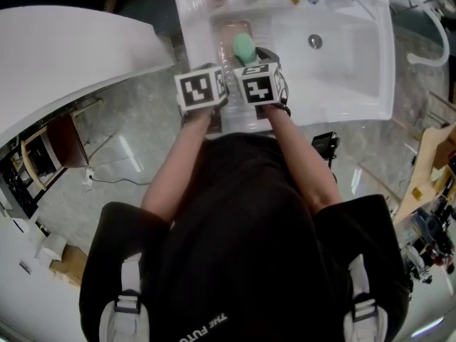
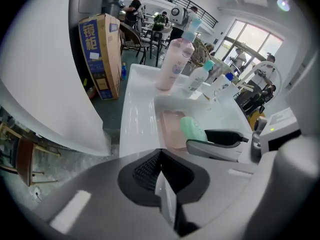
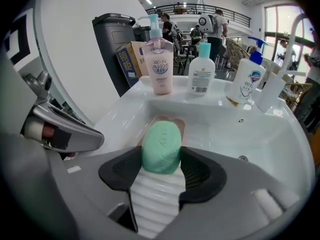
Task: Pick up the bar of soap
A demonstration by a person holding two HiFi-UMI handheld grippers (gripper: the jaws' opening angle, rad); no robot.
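Note:
The green oval bar of soap [image 3: 161, 146] sits between the black pads of my right gripper [image 3: 161, 168], which is shut on it. The soap hangs just above the pink soap dish [image 3: 173, 121] on the ribbed left side of the white sink [image 3: 260, 134]. In the head view the soap [image 1: 244, 47] shows just beyond the two marker cubes, over the dish [image 1: 228, 29]. My left gripper [image 2: 160, 171] is close beside the right one, its pads together with nothing between them. From its view the soap [image 2: 192, 129] lies beside the right gripper's fingers [image 2: 220, 139].
A pink pump bottle [image 3: 161, 66], a white bottle [image 3: 201, 73] and a blue-capped pump bottle [image 3: 245, 79] stand on the sink's back ledge. The drain [image 1: 314, 41] is in the basin to the right. A white curved counter [image 1: 64, 55] lies left of the sink.

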